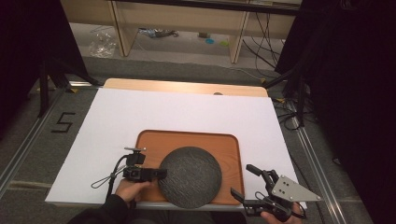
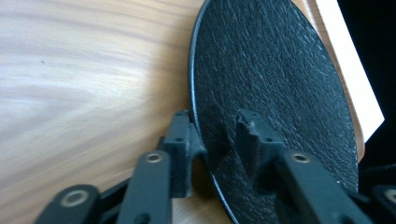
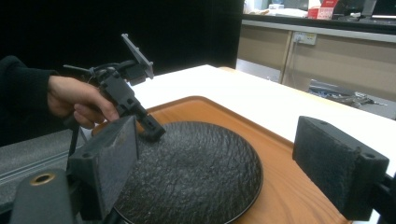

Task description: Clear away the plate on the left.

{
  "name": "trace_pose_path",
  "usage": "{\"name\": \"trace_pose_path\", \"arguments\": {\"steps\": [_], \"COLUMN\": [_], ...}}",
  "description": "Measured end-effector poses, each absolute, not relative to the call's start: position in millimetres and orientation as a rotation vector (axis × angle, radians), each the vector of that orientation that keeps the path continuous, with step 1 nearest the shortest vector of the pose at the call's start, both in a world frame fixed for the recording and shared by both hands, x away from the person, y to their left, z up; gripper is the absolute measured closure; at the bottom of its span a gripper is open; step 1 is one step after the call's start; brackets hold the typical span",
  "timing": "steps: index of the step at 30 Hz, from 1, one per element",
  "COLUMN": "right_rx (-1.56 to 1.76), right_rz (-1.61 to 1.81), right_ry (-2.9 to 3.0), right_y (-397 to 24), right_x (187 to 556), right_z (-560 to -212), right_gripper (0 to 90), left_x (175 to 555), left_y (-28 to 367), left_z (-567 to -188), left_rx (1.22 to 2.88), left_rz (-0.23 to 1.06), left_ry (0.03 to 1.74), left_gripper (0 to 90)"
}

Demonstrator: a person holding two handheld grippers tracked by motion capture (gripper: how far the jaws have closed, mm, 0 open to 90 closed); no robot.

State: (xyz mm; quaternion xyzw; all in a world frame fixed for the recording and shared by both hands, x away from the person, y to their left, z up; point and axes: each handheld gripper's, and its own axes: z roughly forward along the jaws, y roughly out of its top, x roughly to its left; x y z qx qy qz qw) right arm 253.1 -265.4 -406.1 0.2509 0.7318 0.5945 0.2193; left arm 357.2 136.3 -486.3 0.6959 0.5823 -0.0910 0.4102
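Down on the table, a round black plate (image 1: 190, 176) with a rough, leathery surface is lying on a wooden tray (image 1: 187, 139), toward the tray's near edge, and the tray is sitting on a white sheet (image 1: 177, 109) that is covering most of the tabletop. The left gripper (image 1: 161, 173) is reaching in level from the left, with the person's left hand (image 1: 130, 189) wrapping its body, and its tips are meeting the plate's left rim. In the left gripper view the plate (image 2: 275, 88) is standing on edge across the frame because of the camera's turn, and its rim is running between the 2 jaws: 1 jaw is sitting on the tray side (image 2: 88, 79), the other over the plate's textured face. A narrow gap is showing between each pad and the plate, so the jaws are standing apart around the rim rather than pinching it. The right gripper (image 1: 246, 183) is hovering off the tray's near right corner, over the white sheet's edge, with its grey 3-cornered plate on top; its jaws are spread wide with nothing between them. In the right gripper view those 2 jaws are framing the plate (image 3: 196, 172) from well apart, and the left gripper (image 3: 154, 130) is showing farther off at the plate's far rim.
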Motion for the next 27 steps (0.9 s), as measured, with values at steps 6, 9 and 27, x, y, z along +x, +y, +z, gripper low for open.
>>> {"name": "trace_pose_path", "arguments": {"steps": [6, 9, 27], "right_rx": [0.694, 0.699, 0.702], "right_rz": [1.645, 1.647, 1.644], "right_ry": [2.025, 2.029, 2.026], "right_y": [-265.4, -265.3, -265.5], "right_x": [253.0, 252.6, 252.6], "right_z": [-406.0, -406.0, -406.0], "right_gripper": [15.6, 15.6, 15.6], "left_x": [358.2, 359.6, 357.9], "left_y": [139.6, 139.7, 147.7], "left_z": [-482.6, -479.0, -457.4], "left_rx": [1.771, 1.835, 1.825], "left_rz": [-0.239, -0.215, -0.067], "left_ry": [1.453, 1.422, 1.324], "left_gripper": [52.2, 45.3, 31.3]}}
